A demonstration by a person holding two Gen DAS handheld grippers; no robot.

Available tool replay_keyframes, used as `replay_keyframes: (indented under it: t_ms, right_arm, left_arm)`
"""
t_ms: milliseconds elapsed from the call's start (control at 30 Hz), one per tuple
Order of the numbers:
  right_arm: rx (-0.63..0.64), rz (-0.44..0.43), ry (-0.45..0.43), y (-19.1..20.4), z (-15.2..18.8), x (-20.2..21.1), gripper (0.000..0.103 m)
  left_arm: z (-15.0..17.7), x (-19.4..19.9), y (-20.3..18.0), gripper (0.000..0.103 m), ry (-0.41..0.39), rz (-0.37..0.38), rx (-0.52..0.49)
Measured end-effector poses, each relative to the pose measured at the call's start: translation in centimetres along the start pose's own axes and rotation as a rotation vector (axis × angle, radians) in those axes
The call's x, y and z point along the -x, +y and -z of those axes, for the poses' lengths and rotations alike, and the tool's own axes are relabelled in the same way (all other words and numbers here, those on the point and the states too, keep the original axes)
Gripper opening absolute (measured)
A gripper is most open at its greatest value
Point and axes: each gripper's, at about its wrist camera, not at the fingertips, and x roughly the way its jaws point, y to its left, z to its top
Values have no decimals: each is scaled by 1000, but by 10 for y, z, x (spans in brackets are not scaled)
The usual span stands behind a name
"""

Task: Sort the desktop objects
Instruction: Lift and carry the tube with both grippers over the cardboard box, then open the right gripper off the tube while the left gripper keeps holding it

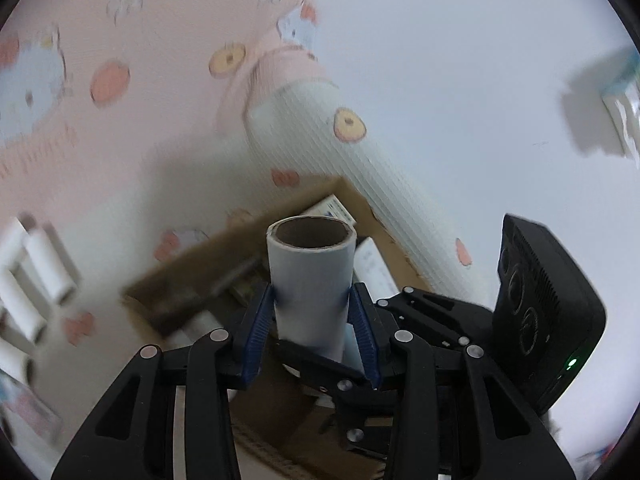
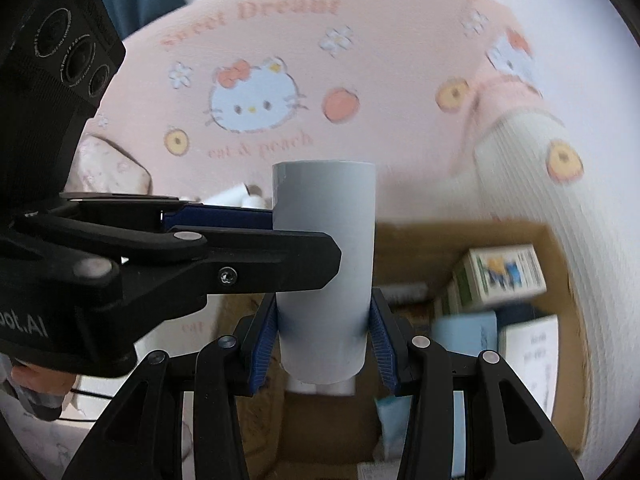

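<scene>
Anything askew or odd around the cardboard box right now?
Yes: a rolled pink cartoon mat lies slanted along the cardboard box's rim, its free end curled up. Inside, the small cartons sit tilted. Each gripper holds a tube, nothing spilled.

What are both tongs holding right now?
Left tongs: shut on a paper tube.
Right tongs: shut on a grey tube.
</scene>
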Motion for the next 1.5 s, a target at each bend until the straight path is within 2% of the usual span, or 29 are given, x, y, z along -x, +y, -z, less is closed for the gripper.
replay_keyframes:
  t_ms: [100,267,400,700,867,1133,1300,1500]
  right_arm:
    - [-37,-4,27,-10,9,-6,41]
    - [-103,-2,88,-25,18,-20,41]
    - [-164,-25,126,-37,21,-27,41]
    - [-214,-50,165,-48,31,-37,42]
    - [-256,-50,206,-51,33,-53,41]
    - [-289,-56,242,-58,36,-64,42]
    - [-231,2,271,-53,37,-65,42]
    - [-261,-21,260,-60,45,-57,39]
  left_arm:
    - [3,-17,3,43,33,-1,24]
    - [10,-40,-2,43,77,-31,0]
    - [9,-55,2,43,117,-26,46]
    - [14,-80,6,46,201,-48,80]
    - [13,-94,3,47,262,-134,59]
    - [10,-113,27,47,332,-103,217]
    - [11,-126,28,47,359,-106,240]
    - [12,-133,27,47,374,-135,239]
